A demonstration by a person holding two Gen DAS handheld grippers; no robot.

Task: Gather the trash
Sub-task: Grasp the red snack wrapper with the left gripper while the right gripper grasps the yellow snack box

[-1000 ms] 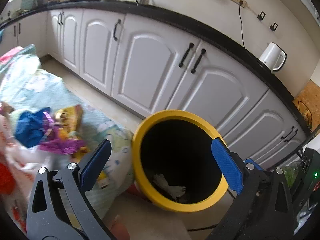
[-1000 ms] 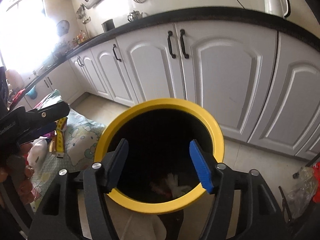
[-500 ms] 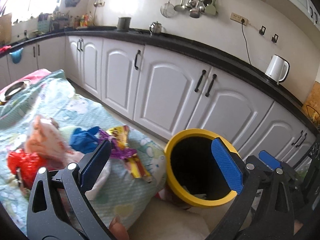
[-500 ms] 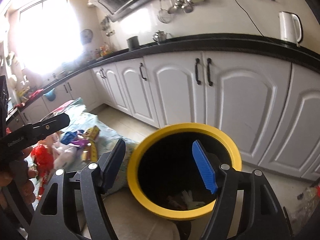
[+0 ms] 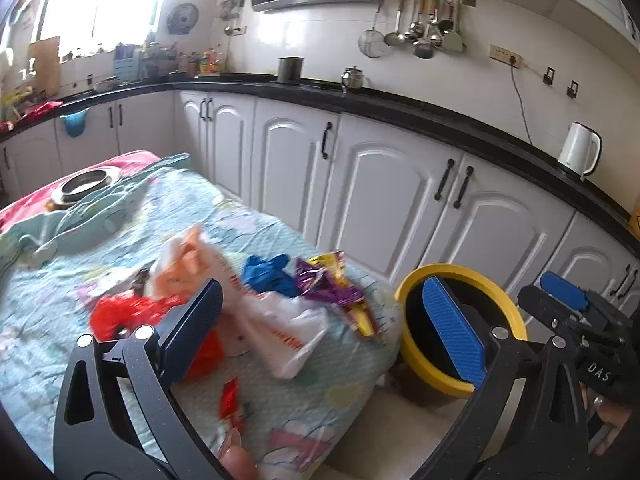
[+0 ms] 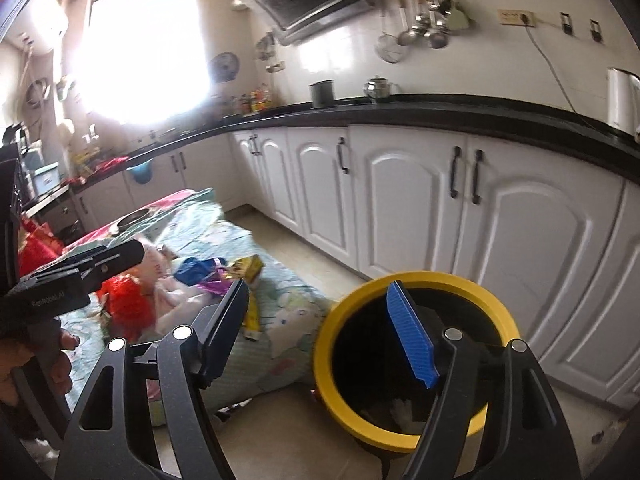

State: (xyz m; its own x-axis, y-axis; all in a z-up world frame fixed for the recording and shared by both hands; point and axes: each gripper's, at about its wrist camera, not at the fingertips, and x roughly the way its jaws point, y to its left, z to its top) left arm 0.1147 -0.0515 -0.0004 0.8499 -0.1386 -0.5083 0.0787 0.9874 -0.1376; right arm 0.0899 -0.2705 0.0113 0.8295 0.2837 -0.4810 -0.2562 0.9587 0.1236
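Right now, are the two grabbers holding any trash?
Left gripper: open, holding nothing.
Right gripper: open, holding nothing.

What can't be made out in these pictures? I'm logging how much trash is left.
- Yellow bin contents: right wrist view shows only a pale scrap; the dark interior and right gripper hide the rest.
- Red wrapper: left wrist view, partly behind the left gripper.
- White plastic bag: blurred, print unreadable.
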